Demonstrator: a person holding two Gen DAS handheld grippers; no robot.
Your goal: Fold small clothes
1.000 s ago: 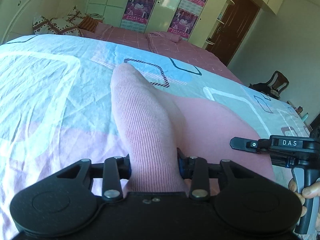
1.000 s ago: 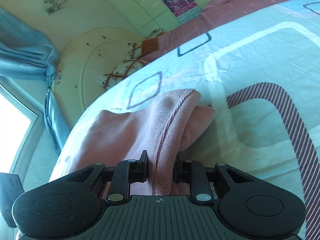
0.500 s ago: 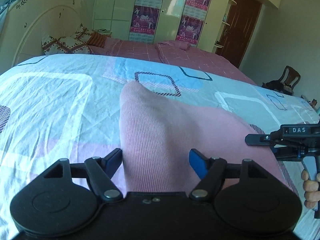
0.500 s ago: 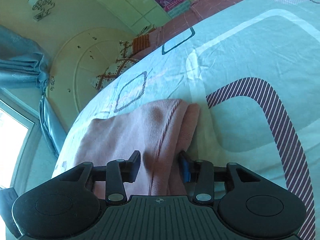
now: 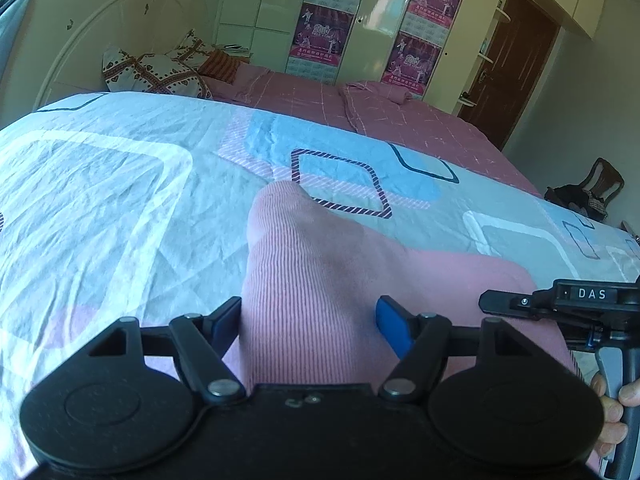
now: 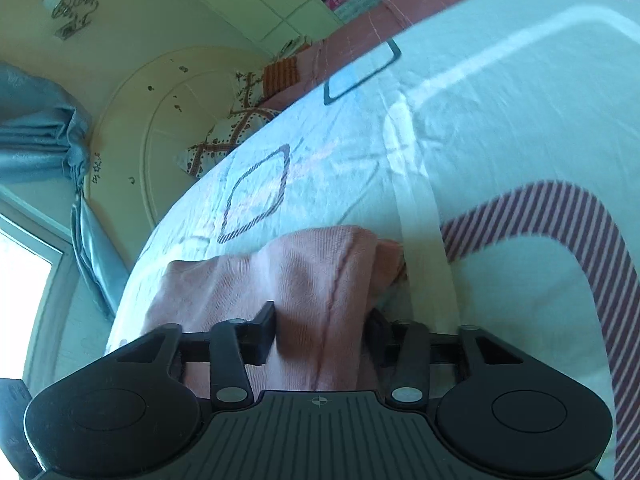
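- The wide bed sheet, pale blue-white cotton printed with rounded squares and striped diamonds [image 5: 120,208], fills most of both views, and it lies as it did a second ago; only my cameras have shifted over it.
- The pink ribbed knit garment [image 5: 320,280] lies on that sheet near my edge of the bed. A second ago a ridge of it stood pinched up between my fingers; now it has sagged lower and spread wider, with one rounded hump left in front of the left camera.
- In the right wrist view the same garment [image 6: 312,280] shows a folded edge with a second layer peeking out on its right side. It sits flatter than before.
- My left gripper [image 5: 310,324] has let go. Its jaws were clamped on the knit a second ago and now stand spread apart, the blue pad clear of the cloth on the right, the dark one just beside the fabric on the left.
- My right gripper [image 6: 322,332] has opened as well. Its jaws stand apart with the cloth lying loose between them; whether the pads touch the fabric I cannot tell.
- Seen from the left camera, my right hand [image 5: 612,412] wraps the handle of that right tool, which sits just off the garment's right edge, a little further from my left gripper than before.
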